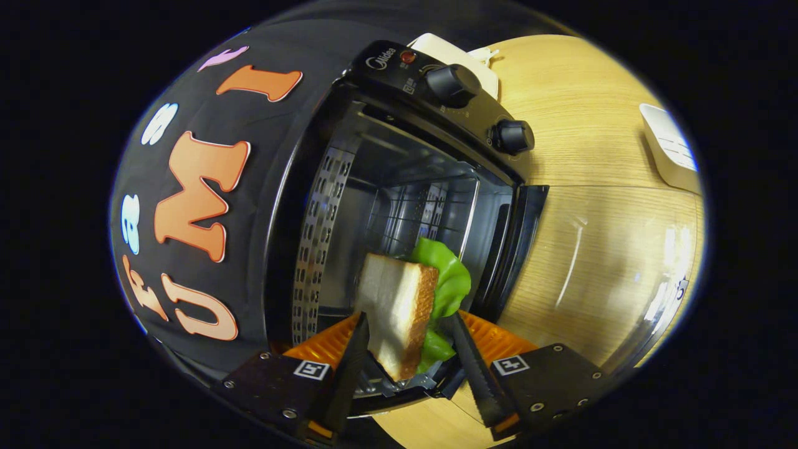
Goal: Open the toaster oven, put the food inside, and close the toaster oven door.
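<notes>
The black toaster oven stands open, and the view of it is rolled to one side. Its glass door is folded down flat over the wooden table. My gripper is shut on the food, a slice of toast with a green lettuce leaf against it. One finger presses the bread side and the other the lettuce side. The food sits at the mouth of the oven cavity, just above the lower front frame. The metal walls and the back of the cavity show beyond it.
Two black knobs sit on the oven's control panel. A white flat device lies on the wooden table beyond the door. Another white object stands behind the oven. The booth's black cloth wall hangs beside the oven.
</notes>
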A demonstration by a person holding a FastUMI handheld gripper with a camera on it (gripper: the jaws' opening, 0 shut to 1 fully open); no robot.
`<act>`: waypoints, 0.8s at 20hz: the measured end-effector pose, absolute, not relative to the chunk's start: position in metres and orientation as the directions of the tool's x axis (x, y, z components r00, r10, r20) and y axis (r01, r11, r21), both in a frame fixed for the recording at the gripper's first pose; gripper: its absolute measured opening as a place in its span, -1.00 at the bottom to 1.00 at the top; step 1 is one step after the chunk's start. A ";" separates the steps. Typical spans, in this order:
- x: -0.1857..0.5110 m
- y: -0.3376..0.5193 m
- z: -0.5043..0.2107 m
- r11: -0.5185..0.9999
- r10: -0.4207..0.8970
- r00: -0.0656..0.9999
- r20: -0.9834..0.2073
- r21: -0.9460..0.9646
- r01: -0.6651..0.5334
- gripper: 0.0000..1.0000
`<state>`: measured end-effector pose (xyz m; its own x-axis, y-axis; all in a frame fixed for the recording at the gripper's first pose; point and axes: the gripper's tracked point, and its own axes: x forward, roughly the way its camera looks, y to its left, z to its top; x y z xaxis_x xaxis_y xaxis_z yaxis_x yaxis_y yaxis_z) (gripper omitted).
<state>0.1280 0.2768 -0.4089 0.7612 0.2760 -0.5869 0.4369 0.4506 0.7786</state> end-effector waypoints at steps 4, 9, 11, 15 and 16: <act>0.111 0.281 -0.408 0.500 0.317 0.735 -0.599 0.764 0.407 0.80; 0.073 0.254 -0.376 0.670 0.326 0.766 -0.555 0.707 0.227 0.96; 0.056 0.244 -0.365 0.725 0.342 0.764 -0.546 0.671 0.155 0.96; 0.015 0.232 -0.356 0.850 0.387 0.725 -0.570 0.526 -0.040 0.96; 0.004 0.227 -0.355 0.869 0.393 0.714 -0.579 0.487 -0.083 0.96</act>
<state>0.0040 0.2268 -0.3555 0.7142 0.3928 -0.5794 -0.0828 0.8693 0.4872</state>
